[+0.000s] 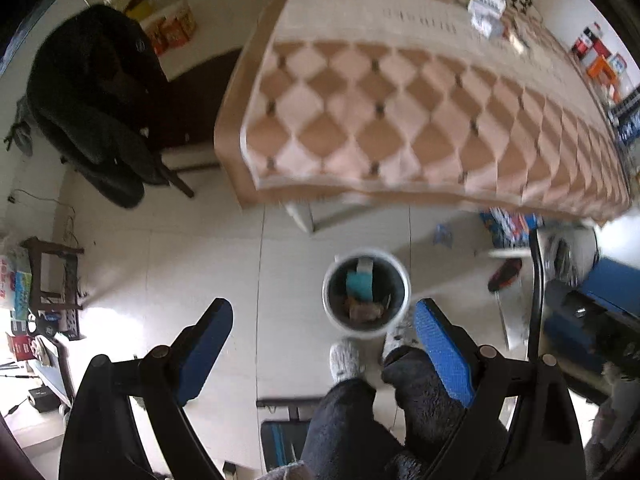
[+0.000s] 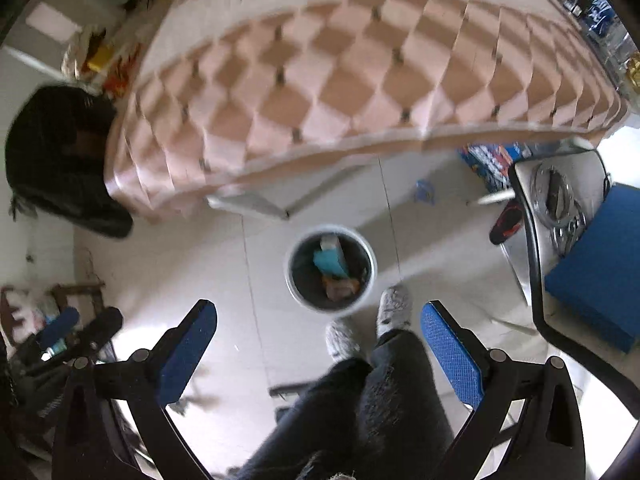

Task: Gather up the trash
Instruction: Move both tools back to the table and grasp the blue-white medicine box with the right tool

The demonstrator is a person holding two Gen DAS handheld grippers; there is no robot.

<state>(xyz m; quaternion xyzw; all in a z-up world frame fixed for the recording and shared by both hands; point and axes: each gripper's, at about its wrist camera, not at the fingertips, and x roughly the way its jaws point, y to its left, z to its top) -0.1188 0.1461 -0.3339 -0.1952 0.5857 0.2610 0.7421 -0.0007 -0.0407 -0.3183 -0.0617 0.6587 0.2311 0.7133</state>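
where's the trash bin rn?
Trash bin stands on the floor, centre of both wrist views, just ahead of the person's slippers, below the table's near edge.

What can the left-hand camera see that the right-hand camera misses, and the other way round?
Only the left wrist view shows the white box lying at the far end of the table and the dark wooden stool by the wall. Only the right wrist view shows the other gripper, at its left edge, and the metal rings on the white chair seat. Both show the bin on the floor with a teal item inside, the checkered tablecloth, the person's grey slippers, and open blue-padded fingers.
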